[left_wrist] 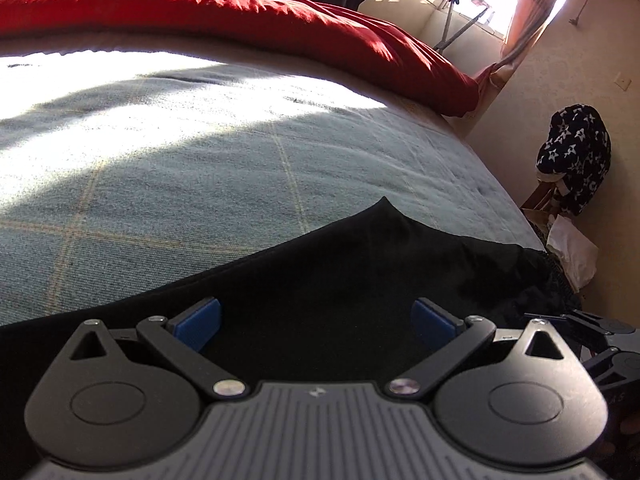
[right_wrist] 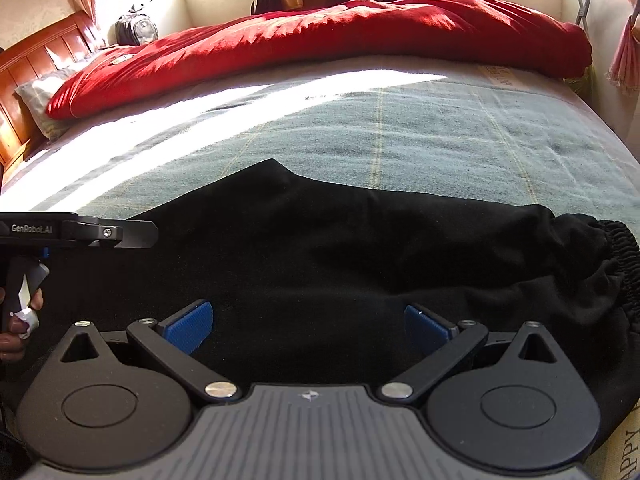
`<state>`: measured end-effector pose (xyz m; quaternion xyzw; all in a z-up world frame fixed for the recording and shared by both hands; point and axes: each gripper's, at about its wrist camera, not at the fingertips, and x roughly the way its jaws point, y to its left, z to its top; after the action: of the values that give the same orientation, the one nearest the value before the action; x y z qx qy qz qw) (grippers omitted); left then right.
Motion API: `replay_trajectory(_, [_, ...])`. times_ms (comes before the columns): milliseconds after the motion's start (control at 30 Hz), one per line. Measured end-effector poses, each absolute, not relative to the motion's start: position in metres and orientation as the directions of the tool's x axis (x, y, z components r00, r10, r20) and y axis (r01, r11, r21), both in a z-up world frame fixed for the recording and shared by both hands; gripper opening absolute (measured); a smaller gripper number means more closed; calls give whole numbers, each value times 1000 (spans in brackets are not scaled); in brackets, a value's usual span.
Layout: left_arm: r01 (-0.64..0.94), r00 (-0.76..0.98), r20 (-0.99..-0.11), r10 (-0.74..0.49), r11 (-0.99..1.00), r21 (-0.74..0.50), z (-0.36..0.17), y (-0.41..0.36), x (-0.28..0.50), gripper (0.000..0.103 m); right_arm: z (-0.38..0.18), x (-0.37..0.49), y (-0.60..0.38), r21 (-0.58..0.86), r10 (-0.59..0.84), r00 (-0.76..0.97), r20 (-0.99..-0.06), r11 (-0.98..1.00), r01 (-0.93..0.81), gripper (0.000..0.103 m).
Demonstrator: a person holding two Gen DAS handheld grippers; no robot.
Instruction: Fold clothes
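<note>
A black garment (right_wrist: 340,248) lies flat on the near part of the bed, its elastic waistband (right_wrist: 624,264) bunched at the right. In the left wrist view the same black garment (left_wrist: 360,272) fills the foreground, one corner pointing up the bed. My left gripper (left_wrist: 318,322) hovers over the cloth, open, nothing between its blue pads. My right gripper (right_wrist: 308,326) also stands open over the black fabric. The left gripper's body (right_wrist: 80,232) shows at the left edge of the right wrist view, with a hand (right_wrist: 16,320) on its handle.
The bed carries a grey-blue checked blanket (right_wrist: 440,136) with a bright sun patch across it. A red duvet (right_wrist: 320,36) lies heaped along the far side. A wooden headboard (right_wrist: 24,80) is at the left. Beside the bed stands a star-patterned cloth pile (left_wrist: 576,156).
</note>
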<state>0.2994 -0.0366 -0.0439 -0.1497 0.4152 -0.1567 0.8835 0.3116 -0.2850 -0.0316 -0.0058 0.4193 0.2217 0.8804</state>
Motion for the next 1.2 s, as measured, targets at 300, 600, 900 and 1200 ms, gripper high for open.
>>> replay_trajectory(300, [270, 591, -642, -488, 870, -413, -16, -65, 307, 101, -40, 299, -307, 221, 376, 550, -746, 919, -327, 103])
replay_trajectory(600, [283, 558, -690, -461, 887, -364, -32, -93, 331, 101, -42, 288, -320, 238, 364, 562, -742, 928, -286, 103])
replay_trajectory(900, [329, 566, -657, -498, 867, -374, -5, -96, 295, 101, -42, 288, -323, 255, 388, 563, -730, 918, -304, 103])
replay_trajectory(1200, [221, 604, -717, -349, 937, -270, -2, -47, 252, 101, -38, 288, -286, 199, 452, 536, -713, 863, -464, 103])
